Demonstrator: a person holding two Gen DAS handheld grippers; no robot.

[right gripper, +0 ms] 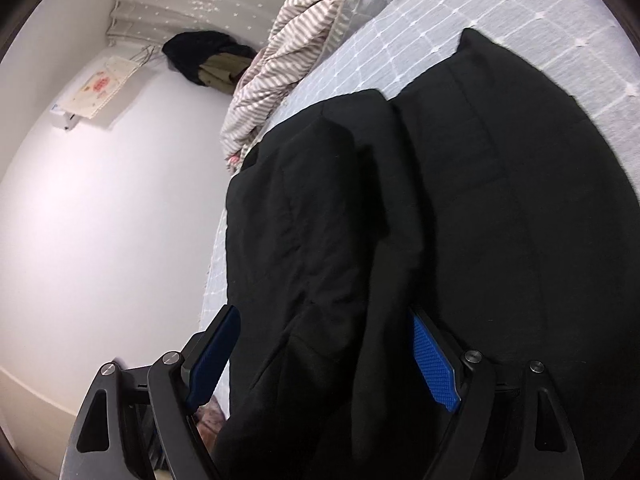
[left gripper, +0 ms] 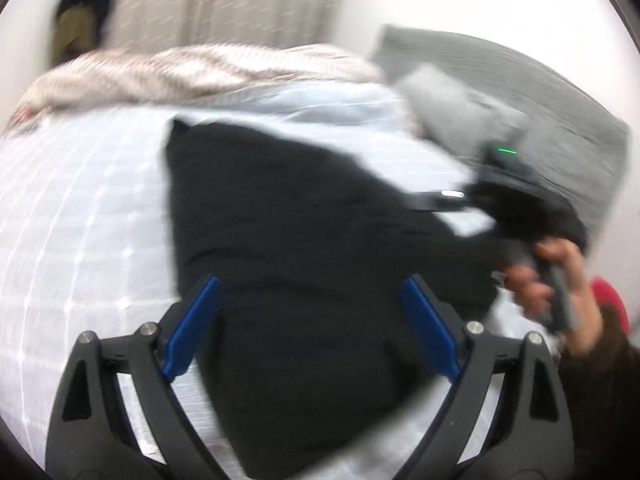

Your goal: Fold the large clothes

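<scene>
Left wrist: one black garment (left gripper: 304, 248); left gripper (left gripper: 312, 320) gapes empty, right gripper (right gripper: 326, 354) likewise.

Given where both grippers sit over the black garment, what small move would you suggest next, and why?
Probably close the right gripper on the raised fold of the black garment between its open blue pads. The left gripper is open too, holding nothing, and the garment lies only partly folded on the checked bedsheet.

Checked bed sheet (right gripper: 460, 20) – black garment (right gripper: 500, 200), striped blanket (right gripper: 288, 60) on it
</scene>
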